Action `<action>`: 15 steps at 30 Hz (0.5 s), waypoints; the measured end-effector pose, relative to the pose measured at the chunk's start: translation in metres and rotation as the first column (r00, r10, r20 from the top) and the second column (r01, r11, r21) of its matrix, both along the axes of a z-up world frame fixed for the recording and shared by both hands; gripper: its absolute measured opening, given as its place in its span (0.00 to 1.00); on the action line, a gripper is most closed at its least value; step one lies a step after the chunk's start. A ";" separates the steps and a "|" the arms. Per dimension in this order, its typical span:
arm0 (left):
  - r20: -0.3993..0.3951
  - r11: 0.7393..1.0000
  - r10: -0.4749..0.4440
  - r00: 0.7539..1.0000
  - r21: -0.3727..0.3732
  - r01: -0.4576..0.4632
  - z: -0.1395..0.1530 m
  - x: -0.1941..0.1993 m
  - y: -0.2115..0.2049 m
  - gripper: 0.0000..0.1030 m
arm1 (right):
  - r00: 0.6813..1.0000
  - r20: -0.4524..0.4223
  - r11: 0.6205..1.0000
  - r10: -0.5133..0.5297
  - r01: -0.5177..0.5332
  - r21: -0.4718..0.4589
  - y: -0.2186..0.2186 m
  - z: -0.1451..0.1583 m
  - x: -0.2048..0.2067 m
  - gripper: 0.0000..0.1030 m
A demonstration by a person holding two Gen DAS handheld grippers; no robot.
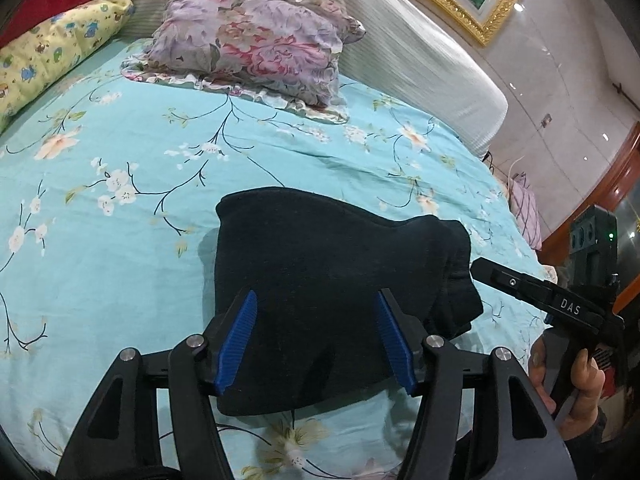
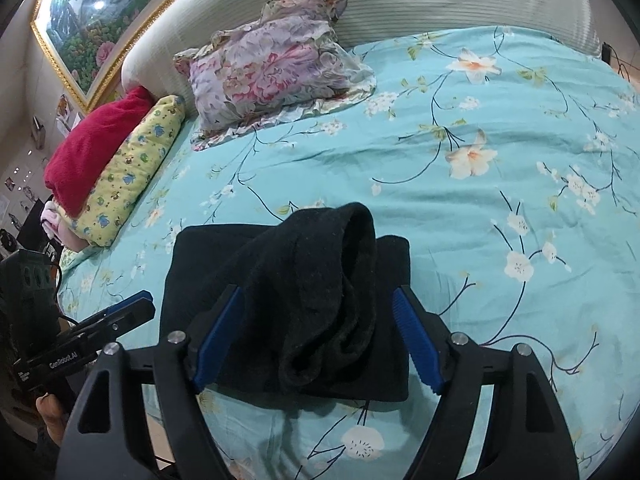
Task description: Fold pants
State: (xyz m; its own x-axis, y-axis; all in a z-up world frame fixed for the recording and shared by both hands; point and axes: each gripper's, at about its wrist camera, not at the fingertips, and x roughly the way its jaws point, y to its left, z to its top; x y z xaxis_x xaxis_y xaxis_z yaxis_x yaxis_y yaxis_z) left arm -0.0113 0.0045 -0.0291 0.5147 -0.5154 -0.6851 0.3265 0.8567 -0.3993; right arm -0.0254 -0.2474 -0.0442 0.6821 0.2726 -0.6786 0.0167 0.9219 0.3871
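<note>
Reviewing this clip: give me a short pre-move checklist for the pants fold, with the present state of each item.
1. Left tongs open, holding nothing: ok.
2. Right tongs open, holding nothing: ok.
3. Black pants folded into a compact bundle on the floral bedsheet: ok.
4. Top layer flat: not ok, a loose rumpled end sits bunched on the bundle.
5. Bundle edges aligned: cannot tell, the tongs hide the near edge.
6. Floral pillow apart from the pants: ok.
</note>
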 end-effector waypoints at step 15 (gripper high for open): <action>-0.029 0.999 0.022 0.999 0.040 -0.021 -0.012 0.017 0.001 0.73 | 0.998 -0.056 1.000 -0.013 0.014 0.009 -0.003 -0.021 0.004 0.76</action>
State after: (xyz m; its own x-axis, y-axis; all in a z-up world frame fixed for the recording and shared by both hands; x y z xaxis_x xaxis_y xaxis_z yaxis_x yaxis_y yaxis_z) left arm 0.0053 0.0051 -0.0414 0.5047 -0.4764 -0.7200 0.2963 0.8789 -0.3738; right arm -0.0212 -0.2504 -0.0655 0.6466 0.2701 -0.7134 0.0511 0.9178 0.3938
